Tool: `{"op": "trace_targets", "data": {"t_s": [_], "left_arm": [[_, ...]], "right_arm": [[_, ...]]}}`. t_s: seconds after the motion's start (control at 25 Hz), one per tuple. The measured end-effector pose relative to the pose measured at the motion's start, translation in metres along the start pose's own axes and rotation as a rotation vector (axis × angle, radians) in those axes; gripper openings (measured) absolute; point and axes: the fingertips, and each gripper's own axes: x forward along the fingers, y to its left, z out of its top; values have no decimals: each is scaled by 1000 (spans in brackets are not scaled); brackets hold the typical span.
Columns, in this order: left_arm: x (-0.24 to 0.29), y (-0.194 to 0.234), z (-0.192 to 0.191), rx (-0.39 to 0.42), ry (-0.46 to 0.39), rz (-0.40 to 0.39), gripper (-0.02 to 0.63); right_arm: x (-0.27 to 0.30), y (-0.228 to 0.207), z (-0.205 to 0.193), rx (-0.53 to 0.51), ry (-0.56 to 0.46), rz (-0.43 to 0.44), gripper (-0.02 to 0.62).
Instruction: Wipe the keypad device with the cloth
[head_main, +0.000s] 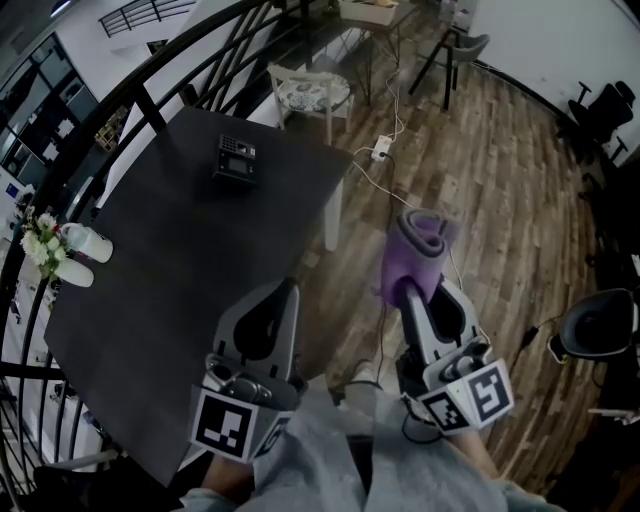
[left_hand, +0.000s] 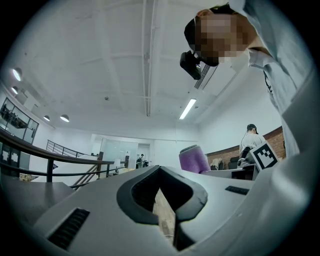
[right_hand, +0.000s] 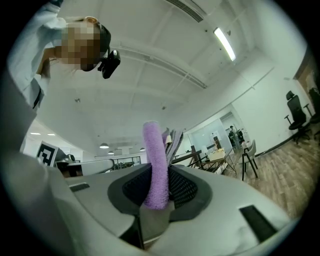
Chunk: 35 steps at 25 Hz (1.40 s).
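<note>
The keypad device, small and dark, lies at the far end of the dark table. My left gripper hangs over the table's near right edge, pointing away from me, jaws shut with nothing between them. In the left gripper view the left gripper tilts upward toward the ceiling. My right gripper is off the table, over the wooden floor, shut on a folded purple cloth. The cloth stands upright out of the right gripper. Both grippers are far from the keypad device.
A white bottle and flowers sit at the table's left edge by a black railing. A white chair stands beyond the table. A power strip with cable lies on the floor. An office chair is at the right.
</note>
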Motion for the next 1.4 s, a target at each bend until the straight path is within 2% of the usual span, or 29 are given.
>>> {"op": "trace_targets", "data": {"t_s": [0.28, 0.48, 0.68, 1.0, 1.2, 1.4], "left_arm": [[27, -31, 0, -1, 3, 36, 12], [41, -51, -2, -19, -2, 69, 12], [56, -72, -1, -19, -22, 74, 12], [61, -92, -4, -29, -44, 76, 12], [61, -88, -6, -18, -49, 97, 12], [68, -74, -11, -21, -54, 105, 12]], "right_arm": [[-14, -46, 16, -16, -2, 0, 95], [-21, -76, 30, -73, -18, 12, 95], [-29, -99, 43, -83, -41, 26, 95], [-37, -105, 38, -102, -26, 63, 95], [-28, -100, 34, -97, -23, 91, 95], [-17, -105, 29, -92, -15, 83, 95]]}}
